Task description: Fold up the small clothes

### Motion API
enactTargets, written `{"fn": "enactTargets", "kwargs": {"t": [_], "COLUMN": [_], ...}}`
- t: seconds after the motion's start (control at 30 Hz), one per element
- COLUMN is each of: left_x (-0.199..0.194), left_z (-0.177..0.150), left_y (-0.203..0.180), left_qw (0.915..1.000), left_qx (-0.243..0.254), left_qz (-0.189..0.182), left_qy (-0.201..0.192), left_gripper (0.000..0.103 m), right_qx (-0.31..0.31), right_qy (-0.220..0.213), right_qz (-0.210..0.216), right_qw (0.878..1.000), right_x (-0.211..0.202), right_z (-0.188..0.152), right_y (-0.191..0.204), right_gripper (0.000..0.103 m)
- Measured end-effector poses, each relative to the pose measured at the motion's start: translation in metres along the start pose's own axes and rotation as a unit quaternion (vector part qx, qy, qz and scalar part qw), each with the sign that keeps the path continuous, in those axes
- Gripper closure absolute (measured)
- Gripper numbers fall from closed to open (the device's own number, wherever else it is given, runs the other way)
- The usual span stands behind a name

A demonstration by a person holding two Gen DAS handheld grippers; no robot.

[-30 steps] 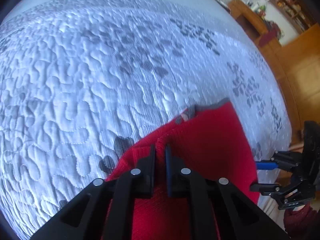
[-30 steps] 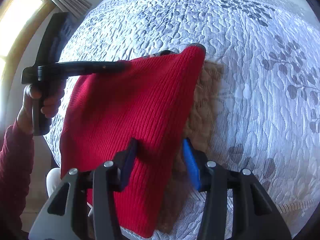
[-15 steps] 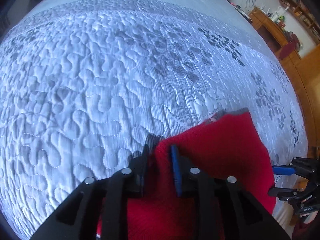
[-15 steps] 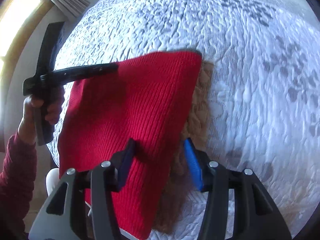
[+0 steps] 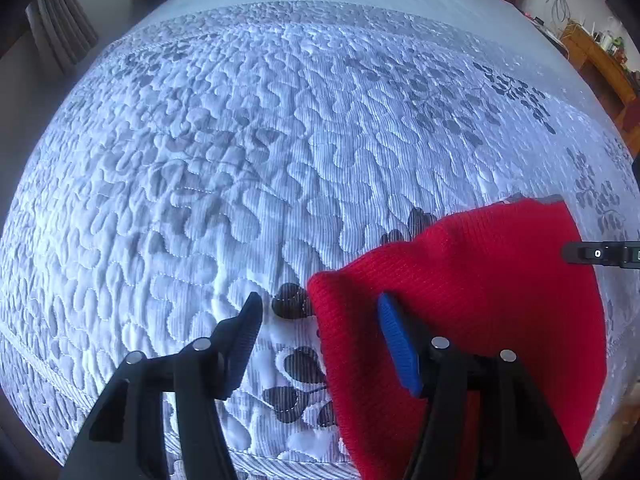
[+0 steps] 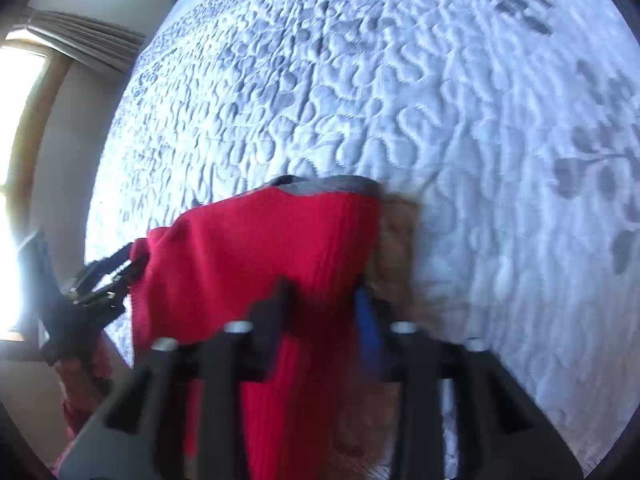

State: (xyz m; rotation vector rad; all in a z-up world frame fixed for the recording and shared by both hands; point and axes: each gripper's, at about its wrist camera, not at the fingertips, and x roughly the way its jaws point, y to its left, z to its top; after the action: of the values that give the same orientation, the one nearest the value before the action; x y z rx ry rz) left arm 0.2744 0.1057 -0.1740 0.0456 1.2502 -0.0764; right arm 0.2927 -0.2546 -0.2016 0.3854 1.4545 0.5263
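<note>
Red ribbed knit garment [image 5: 472, 280], folded, flat on a white quilted bedspread [image 5: 240, 160] near its front edge, long axis running from the near edge away toward a grey band [image 6: 332, 185] at the far end. Tan fleecy lining or under-layer [image 6: 396, 236] exposed along the right side (material not certain, right wrist view blurred).

Left gripper [image 5: 320, 312]: jaws spread wide, holding nothing. Near-left corner of the garment directly between the two fingers, blue-padded finger [image 5: 396, 344] over the red cloth, black finger [image 5: 244, 332] over bare bedspread. Garment thus ahead and to the right of this gripper, most of its area well to the right.

Right gripper [image 6: 324, 300]: jaws partly apart, straddling the near right edge of the garment, red knit between them; whether the pads press on the cloth or merely flank it, impossible to tell through the blur. Garment straight ahead of this gripper, long axis roughly in line with its fingers.

Governing relation, as a judgement: both grippers at the near short end, one per corner, left at the free corner and nearer to a clean pinch. Likely next fold along the long axis, near end toward the grey band.
</note>
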Motion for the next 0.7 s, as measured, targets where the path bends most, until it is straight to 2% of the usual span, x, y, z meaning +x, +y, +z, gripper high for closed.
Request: {"fn": "enactTargets", "kwargs": {"t": [0.07, 0.17, 0.3, 0.43, 0.5, 0.57, 0.6, 0.7], "left_x": [0.002, 0.009, 0.012, 0.008, 0.001, -0.012, -0.016, -0.034], "left_z": [-0.001, -0.004, -0.006, -0.005, -0.007, -0.014, -0.018, -0.038], "left_y": [-0.004, -0.003, -0.004, -0.002, 0.001, 0.003, 0.004, 0.008], "left_qw": [1.0, 0.9998, 0.9999, 0.9996, 0.9991, 0.9987, 0.9987, 0.998], "left_qx": [0.003, -0.016, -0.015, -0.024, -0.035, -0.043, -0.045, -0.057], "left_qz": [-0.007, -0.014, -0.009, -0.017, -0.024, -0.025, -0.024, -0.028], "left_qy": [-0.001, 0.005, 0.0, 0.001, 0.0, -0.005, -0.006, -0.007], "left_gripper": [0.054, 0.059, 0.059, 0.059, 0.059, 0.056, 0.052, 0.042], "right_qx": [-0.006, 0.015, 0.029, 0.032, 0.011, 0.001, -0.001, -0.01], "right_qy": [-0.014, -0.027, -0.027, -0.027, -0.03, -0.038, -0.046, -0.053], "right_qz": [-0.002, -0.016, -0.022, -0.028, -0.045, -0.048, -0.048, -0.035], "right_qw": [1.0, 0.999, 0.999, 0.999, 0.998, 0.998, 0.998, 0.998], "right_x": [-0.005, -0.009, 0.003, 0.007, 0.002, -0.005, -0.013, -0.029], "right_z": [0.0, 0.0, 0.002, 0.002, -0.001, -0.005, -0.011, -0.029], "right_y": [0.003, -0.008, -0.026, -0.025, -0.016, -0.01, -0.006, 0.002], "right_gripper": [0.094, 0.096, 0.097, 0.096, 0.09, 0.079, 0.07, 0.064]}}
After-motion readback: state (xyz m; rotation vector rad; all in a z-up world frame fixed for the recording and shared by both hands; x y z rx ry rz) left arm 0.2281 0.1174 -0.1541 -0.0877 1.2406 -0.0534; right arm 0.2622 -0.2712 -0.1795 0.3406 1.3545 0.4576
